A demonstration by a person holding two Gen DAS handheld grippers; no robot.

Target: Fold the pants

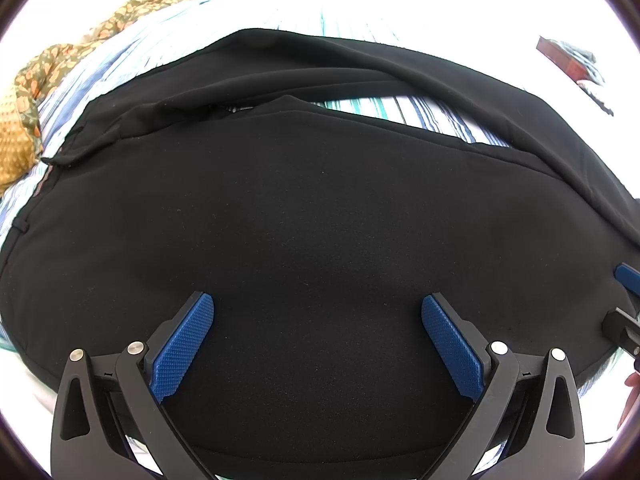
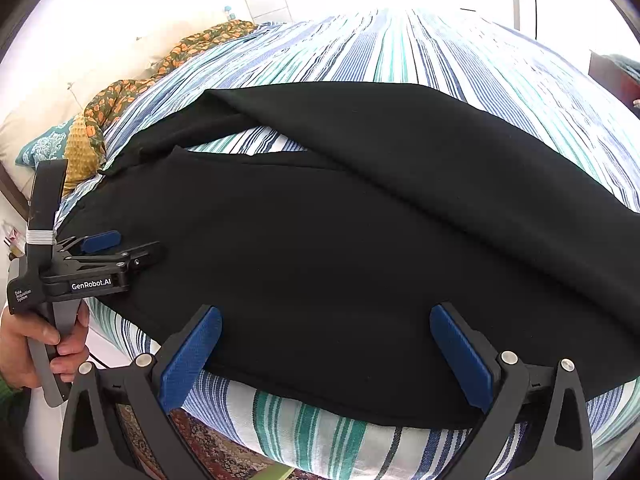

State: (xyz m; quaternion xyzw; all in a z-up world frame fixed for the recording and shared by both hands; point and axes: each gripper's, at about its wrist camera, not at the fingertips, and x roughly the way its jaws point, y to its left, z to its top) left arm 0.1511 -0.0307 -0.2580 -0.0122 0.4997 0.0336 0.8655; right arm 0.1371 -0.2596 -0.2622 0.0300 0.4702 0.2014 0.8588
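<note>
Black pants point(image 2: 340, 240) lie spread flat on a striped bed, both legs running to the right with a strip of sheet showing between them. In the left wrist view the pants point(image 1: 300, 208) fill most of the frame. My left gripper point(image 1: 318, 312) hovers open just above the near leg, close to the waist end, nothing between its blue pads. From the right wrist view the left gripper point(image 2: 128, 246) is at the pants' left edge, held by a hand point(image 2: 36, 344). My right gripper point(image 2: 326, 324) stands open over the near hem edge of the pants. The right gripper point(image 1: 624, 304) shows at the left view's right rim.
The striped bedspread point(image 2: 420, 52) stretches far behind the pants. A floral orange-green cloth point(image 2: 132, 92) and a teal patterned pillow point(image 2: 40, 148) lie at the bed's left end. A patterned rug point(image 2: 208, 444) lies below the bed's near edge. A dark red box point(image 1: 560, 58) sits far right.
</note>
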